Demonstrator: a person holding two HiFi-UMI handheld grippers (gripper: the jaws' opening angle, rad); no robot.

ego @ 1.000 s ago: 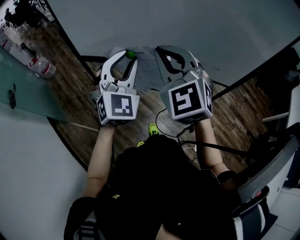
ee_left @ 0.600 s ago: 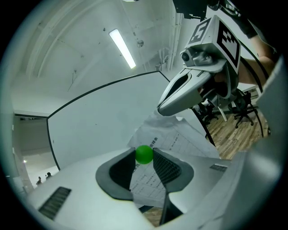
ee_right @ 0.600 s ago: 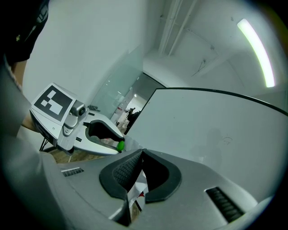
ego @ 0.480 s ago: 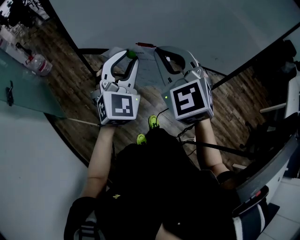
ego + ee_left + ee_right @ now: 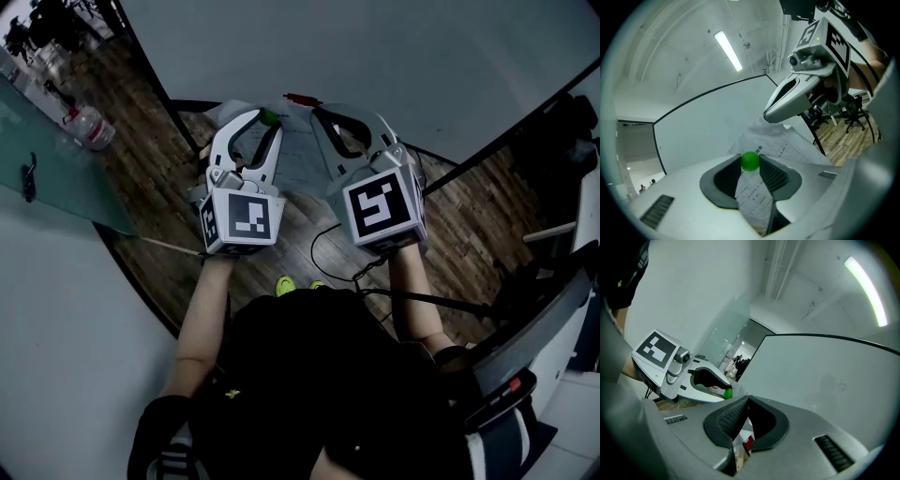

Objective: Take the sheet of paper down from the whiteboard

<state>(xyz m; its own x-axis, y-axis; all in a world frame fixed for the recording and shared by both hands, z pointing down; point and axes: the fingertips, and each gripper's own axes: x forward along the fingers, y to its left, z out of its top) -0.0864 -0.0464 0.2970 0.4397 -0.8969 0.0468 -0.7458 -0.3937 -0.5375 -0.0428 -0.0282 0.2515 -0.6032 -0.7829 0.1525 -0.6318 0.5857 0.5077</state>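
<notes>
The whiteboard [image 5: 375, 56] fills the top of the head view. A printed sheet of paper [image 5: 298, 150] hangs between my two grippers. My left gripper [image 5: 268, 119] is shut on a small green ball magnet [image 5: 269, 117], which sits at the jaw tips [image 5: 750, 161] with the paper [image 5: 754, 197] behind it. My right gripper [image 5: 318, 111] is shut, and its tips [image 5: 769, 117] pinch the sheet's crumpled upper corner. In the right gripper view the pads [image 5: 731, 416] meet, with paper showing below them. The left gripper [image 5: 725, 392] and the magnet [image 5: 727, 393] lie just to the left there.
A small red object [image 5: 300, 97] sits at the paper's top edge by the board. A glass panel [image 5: 47, 178] and a water bottle [image 5: 89, 131] are at the left. Wooden floor [image 5: 159, 178], the board's dark frame legs and a cable lie below. A chair [image 5: 525, 375] stands at the right.
Both grippers have shifted together slightly to the right in the head view, keeping their holds. The red object at the paper's top has come into view.
</notes>
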